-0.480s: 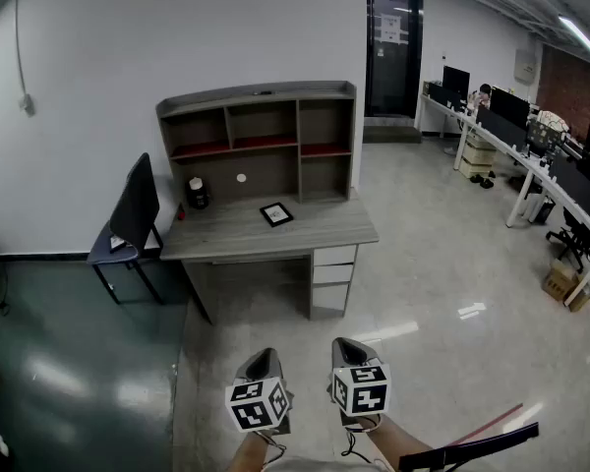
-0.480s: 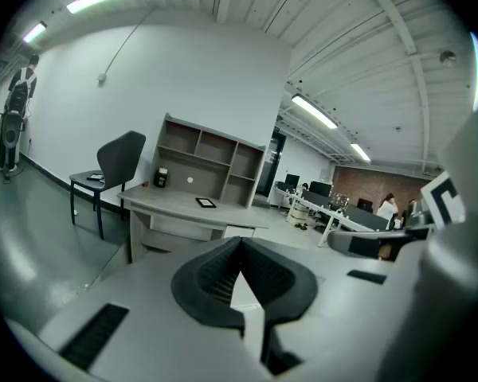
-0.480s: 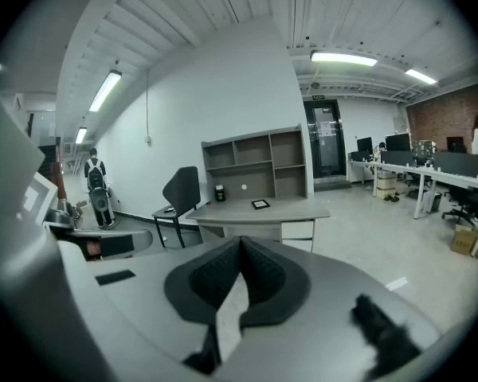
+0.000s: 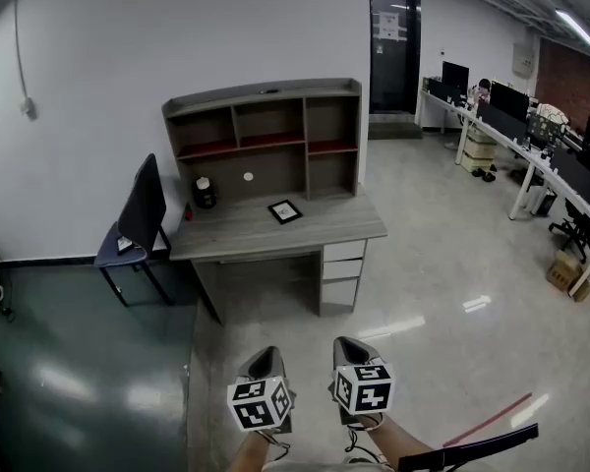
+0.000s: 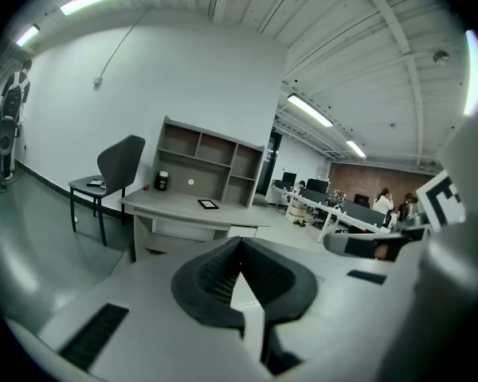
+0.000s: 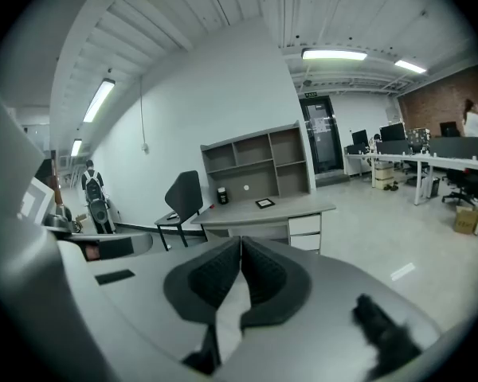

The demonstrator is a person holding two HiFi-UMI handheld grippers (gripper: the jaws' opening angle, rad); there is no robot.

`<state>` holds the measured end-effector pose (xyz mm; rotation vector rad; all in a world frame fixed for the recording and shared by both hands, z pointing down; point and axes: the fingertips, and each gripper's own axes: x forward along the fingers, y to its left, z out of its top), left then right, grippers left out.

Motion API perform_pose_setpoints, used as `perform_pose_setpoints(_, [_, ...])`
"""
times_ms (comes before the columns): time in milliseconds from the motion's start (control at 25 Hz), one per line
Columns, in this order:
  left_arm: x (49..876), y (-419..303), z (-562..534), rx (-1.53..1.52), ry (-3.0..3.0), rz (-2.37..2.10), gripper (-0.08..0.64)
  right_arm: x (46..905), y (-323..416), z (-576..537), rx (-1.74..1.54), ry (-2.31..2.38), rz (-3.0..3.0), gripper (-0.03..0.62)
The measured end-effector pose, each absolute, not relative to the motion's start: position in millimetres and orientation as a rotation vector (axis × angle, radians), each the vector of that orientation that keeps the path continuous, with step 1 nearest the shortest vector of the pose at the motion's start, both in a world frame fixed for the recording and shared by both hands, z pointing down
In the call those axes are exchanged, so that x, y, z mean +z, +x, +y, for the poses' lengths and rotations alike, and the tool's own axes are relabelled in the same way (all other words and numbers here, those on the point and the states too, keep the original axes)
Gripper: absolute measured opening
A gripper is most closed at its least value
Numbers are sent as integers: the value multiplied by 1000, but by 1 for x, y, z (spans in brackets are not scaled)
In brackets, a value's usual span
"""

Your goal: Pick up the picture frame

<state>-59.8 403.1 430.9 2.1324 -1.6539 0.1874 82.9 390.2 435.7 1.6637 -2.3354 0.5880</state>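
The desk (image 4: 324, 232) has drawn slightly nearer since the earlier view. Close to us, our left gripper (image 5: 240, 243) and right gripper (image 6: 240, 243) are both clenched on nothing. Well ahead, the picture frame (image 4: 284, 211) lies flat on the desk, before the shelf unit (image 4: 265, 131). We judge that arriving with jaws closed could shove the frame instead of grasping it.

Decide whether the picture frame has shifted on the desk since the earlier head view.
No. The picture frame keeps its spot on the desk, in front of the shelf unit; only the view shifted slightly.
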Motion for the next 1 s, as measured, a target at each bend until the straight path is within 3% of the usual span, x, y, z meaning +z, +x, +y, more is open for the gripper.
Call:
perform_pose_setpoints(560, [468, -73, 406, 225, 2081, -1595, 12, 474, 74, 399, 703, 1660, -2252, 32])
perform_pose_setpoints(1000, [466, -84, 333, 200, 2042, -1644, 12, 474, 66, 323, 679, 1609, -2273, 32])
